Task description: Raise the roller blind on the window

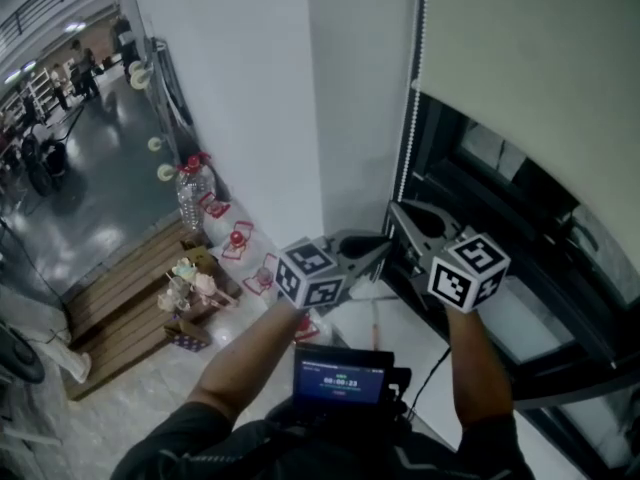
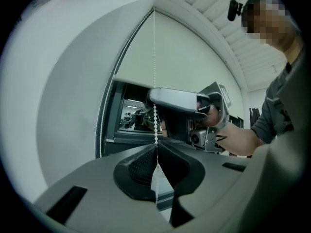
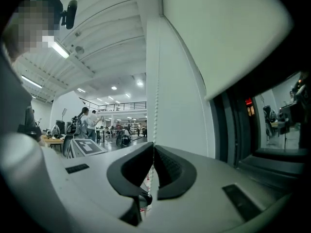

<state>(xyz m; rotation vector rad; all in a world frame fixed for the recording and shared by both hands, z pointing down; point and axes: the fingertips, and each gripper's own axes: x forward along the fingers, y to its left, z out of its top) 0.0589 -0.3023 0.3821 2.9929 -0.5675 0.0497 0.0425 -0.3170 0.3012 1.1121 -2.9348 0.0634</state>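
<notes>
**Roller blind (image 1: 540, 78): both grippers on the chain, hem part-way down**

Left hand-held gripper (image 1: 383, 250): jaws narrow, pinched on the bead chain (image 1: 408, 118). The chain runs between the pads and hangs free below them.

Right hand-held gripper (image 1: 397, 211): also clamped on the chain, just above the left one and, as far as can be told, on the same strand.

The blind is to the right and covers the upper window (image 1: 520, 218). Dark glass is bare beneath its hem.

Judgement: a hand-over-hand pull.
- Draw straight down, parallel to the chain's hang and not out toward yourself, so the beads feed cleanly.
- Release one gripper only while the other holds.
- Watch the hem. If it drops, you have the wrong strand, so change over.
</notes>
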